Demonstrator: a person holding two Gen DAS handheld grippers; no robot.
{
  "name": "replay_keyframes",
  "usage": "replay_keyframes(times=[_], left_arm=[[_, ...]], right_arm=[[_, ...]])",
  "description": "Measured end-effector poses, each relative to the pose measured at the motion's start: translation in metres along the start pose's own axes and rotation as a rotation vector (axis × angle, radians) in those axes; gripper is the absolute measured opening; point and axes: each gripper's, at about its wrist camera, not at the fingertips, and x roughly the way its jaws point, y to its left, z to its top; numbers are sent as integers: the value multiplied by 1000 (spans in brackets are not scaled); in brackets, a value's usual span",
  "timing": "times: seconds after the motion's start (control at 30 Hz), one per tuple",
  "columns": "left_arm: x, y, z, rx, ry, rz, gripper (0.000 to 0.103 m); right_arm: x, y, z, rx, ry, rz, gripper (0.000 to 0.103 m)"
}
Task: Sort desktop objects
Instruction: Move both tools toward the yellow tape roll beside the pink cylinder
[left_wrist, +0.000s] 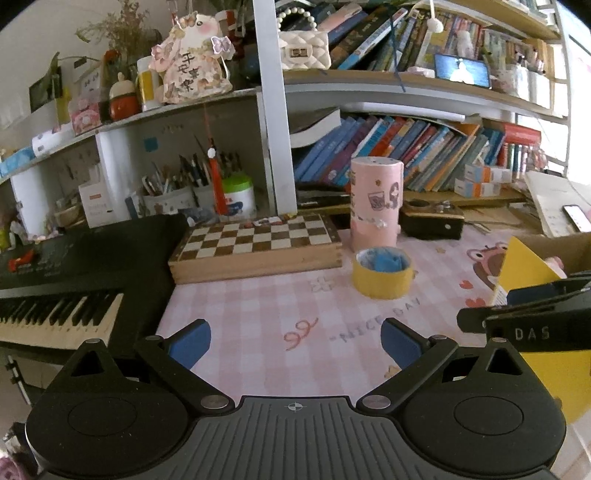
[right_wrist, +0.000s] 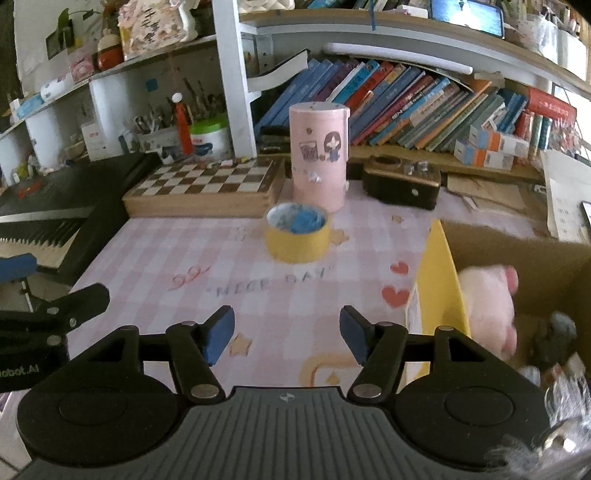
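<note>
The table (right_wrist: 155, 251) wears a pink-and-white checked cloth with red hearts, yellow stars and grey lettering; the tape roll (right_wrist: 297, 238) is yellow outside, with something blue in its core; the tall cylinder (right_wrist: 318, 151) is pale pink with small cartoon drawings; the chessboard box (right_wrist: 207, 186) shows brown and cream squares on light wood; the cardboard box (right_wrist: 439, 280) has a yellow flap; the plush toy (right_wrist: 487, 306) inside is soft pink; both claws are black with blue pads (right_wrist: 221, 338).

The pink checked cloth (right_wrist: 258, 295) on the worktop reads "NICE DAY"; the black claw body (left_wrist: 532, 334) at the right edge reads "DAS".
</note>
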Motion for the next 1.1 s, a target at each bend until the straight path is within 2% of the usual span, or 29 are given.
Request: replay_keyframes(times=[0.37, 0.53, 0.83, 1.1], left_arm=[[49, -17, 19, 20, 37, 11, 100], [62, -18, 23, 18, 52, 27, 100], [79, -11, 27, -13, 88, 71, 100], [90, -8, 28, -25, 112, 96, 100]], right_arm=[[50, -23, 39, -22, 1, 10, 68], [76, -22, 51, -72, 12, 15, 79], [128, -9, 58, -164, 49, 10, 90], [173, -6, 63, -141, 59, 5, 91]])
